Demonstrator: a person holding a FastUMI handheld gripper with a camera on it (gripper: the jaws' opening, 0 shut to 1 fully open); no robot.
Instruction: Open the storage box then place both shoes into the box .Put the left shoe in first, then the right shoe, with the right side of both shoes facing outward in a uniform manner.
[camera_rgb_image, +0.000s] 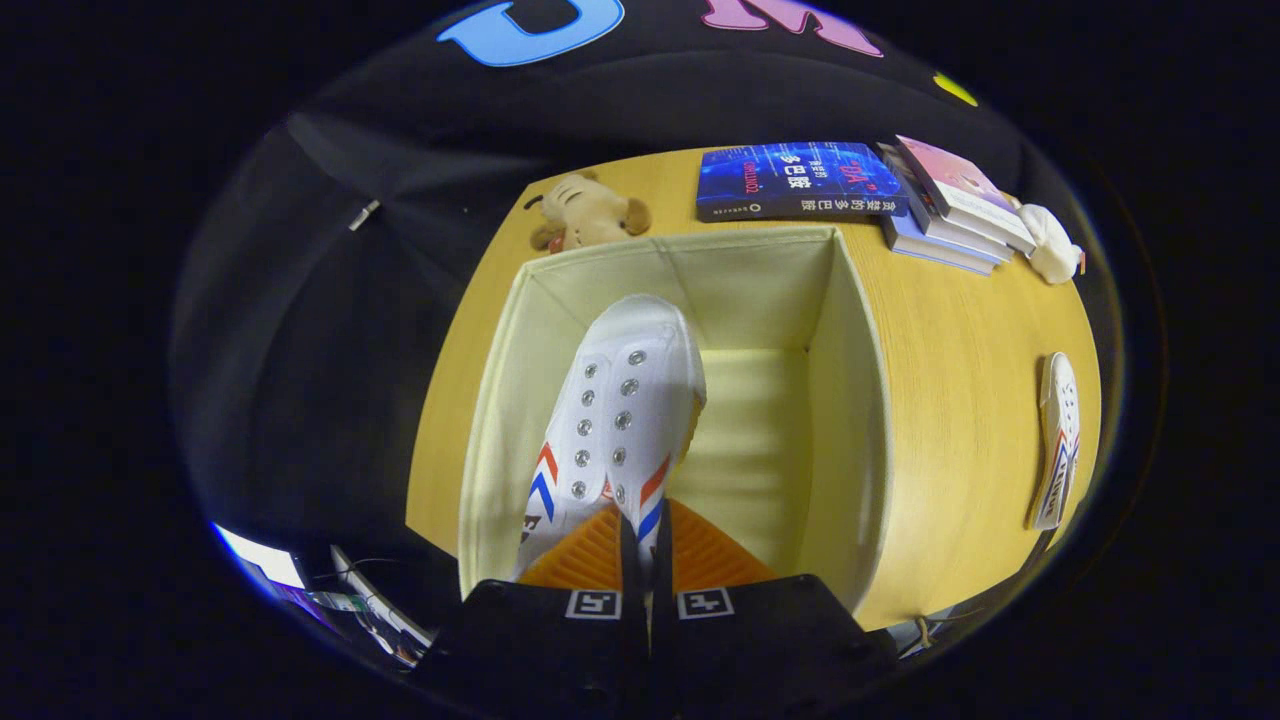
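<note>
A white canvas shoe with metal eyelets and red and blue chevron stripes hangs toe-first from my gripper, whose fingers are shut on its heel end. The shoe points down into the open cream storage box, toward the box's left side, and I cannot tell if it touches the floor of the box. The box stands on a yellow wooden table. The second matching shoe lies on the table to the right of the box, near the table's right edge.
Beyond the box lie a blue book and a stack of books. A tan plush toy sits at the box's far left corner, a white plush toy beside the book stack. The table's left edge runs close to the box.
</note>
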